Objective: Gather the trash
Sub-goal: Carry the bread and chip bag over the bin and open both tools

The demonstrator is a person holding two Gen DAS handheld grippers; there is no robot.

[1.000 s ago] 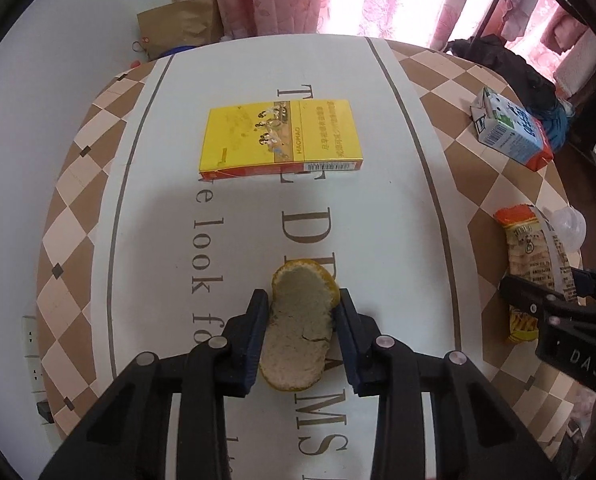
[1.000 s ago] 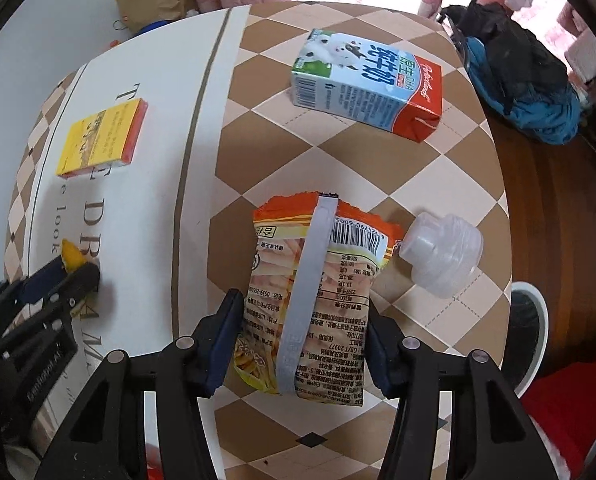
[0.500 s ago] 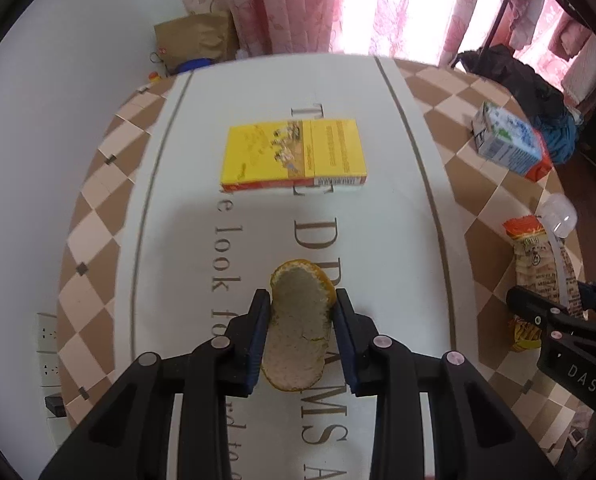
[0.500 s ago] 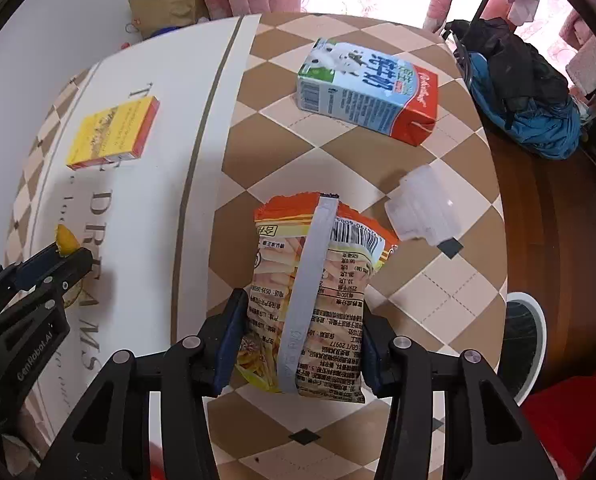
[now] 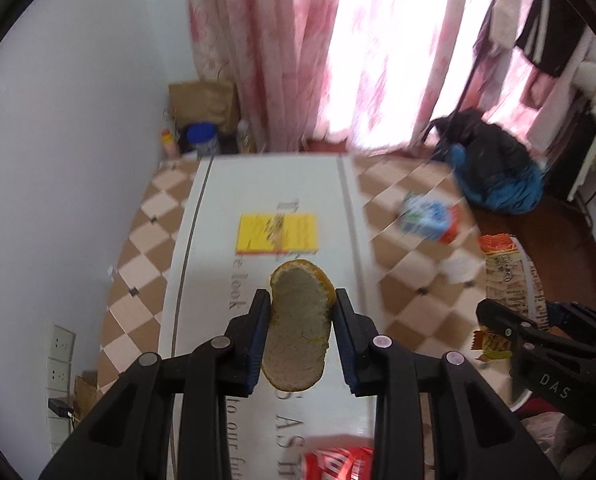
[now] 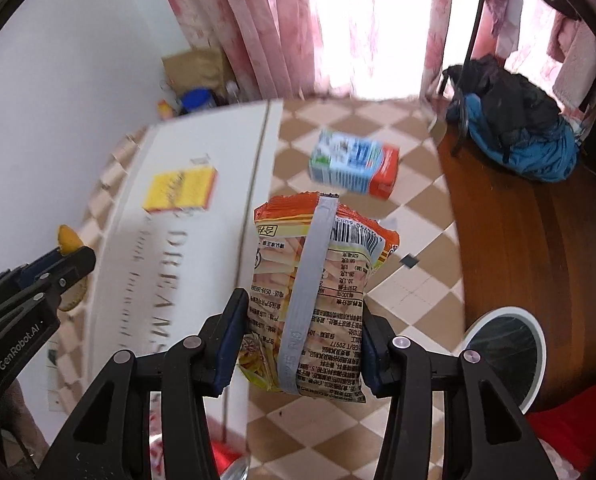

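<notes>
Your left gripper [image 5: 300, 312] clamps an orange peel [image 5: 298, 332], pith up. Your right gripper [image 6: 301, 326] clamps an upright snack bag [image 6: 318, 292], clear of the table.

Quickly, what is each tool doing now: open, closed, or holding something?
Left tool: closed on the orange peel.
Right tool: closed on the snack packet.

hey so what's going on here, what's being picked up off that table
A person is clearing trash with a handheld gripper in each hand. The left gripper is clamped on a piece of orange peel, and the right gripper is clamped on a snack wrapper; both are held up above the table. A yellow box and a milk carton lie on the tabletop. A white-rimmed bin stands on the floor to the right, a likely place for the trash.
</notes>
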